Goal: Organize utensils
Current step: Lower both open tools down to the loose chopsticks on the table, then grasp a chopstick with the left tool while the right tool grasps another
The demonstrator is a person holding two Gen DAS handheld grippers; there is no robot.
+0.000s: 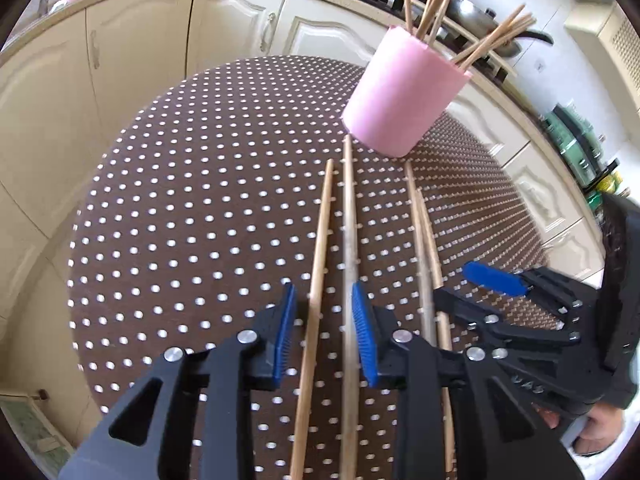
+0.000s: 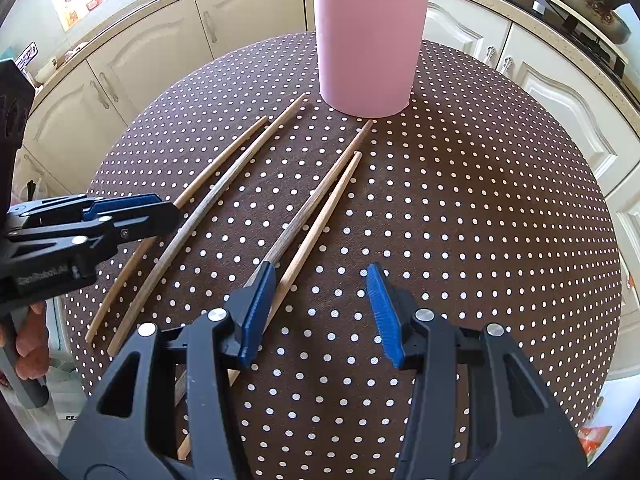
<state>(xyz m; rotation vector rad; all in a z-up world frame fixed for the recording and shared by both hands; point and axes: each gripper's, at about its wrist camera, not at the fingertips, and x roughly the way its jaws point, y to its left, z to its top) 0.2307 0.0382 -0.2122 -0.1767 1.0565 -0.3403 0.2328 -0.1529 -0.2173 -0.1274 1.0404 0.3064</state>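
**Four loose chopsticks on the table, both tongs low over them**

Location. Four wooden chopsticks lie flat on the dotted brown table (image 2: 480, 200), in front of the pink holder (image 2: 368, 44), which stands upright near the far edge and already has several sticks standing in it. They lie in two rough pairs: the left pair (image 2: 208, 196) side by side, narrow tips toward the holder; the right pair (image 2: 320, 208) meeting in a narrow V.

Tongs. Left tongs (image 1: 324, 332): jaws partly apart, straddling both sticks of the left pair near the thick ends. Pads look clear of the wood on both sides; nothing gripped. Right tongs (image 2: 320, 312): jaws moderately wide, nothing held. Its left pad sits over or just beside the right pair's thick ends; contact cannot be told. The gap between its jaws shows bare cloth.

Handling, as judged.
- Light, stiff, thin. No risk of breakage under ordinary squeeze.
- Round and smooth: likely to roll on the cloth or twist between the ribbed pads if pinched off-centre.
- Lying flat, little clearance beneath; pads must come down either side and close across the width.
- One stick in each pair looks greyer, more worn; no difference in handling expected.

Where to take hold. Toward the thick end or about a third along, so the tip can be swung up and dropped into the holder. Taking two at once risks them crossing.
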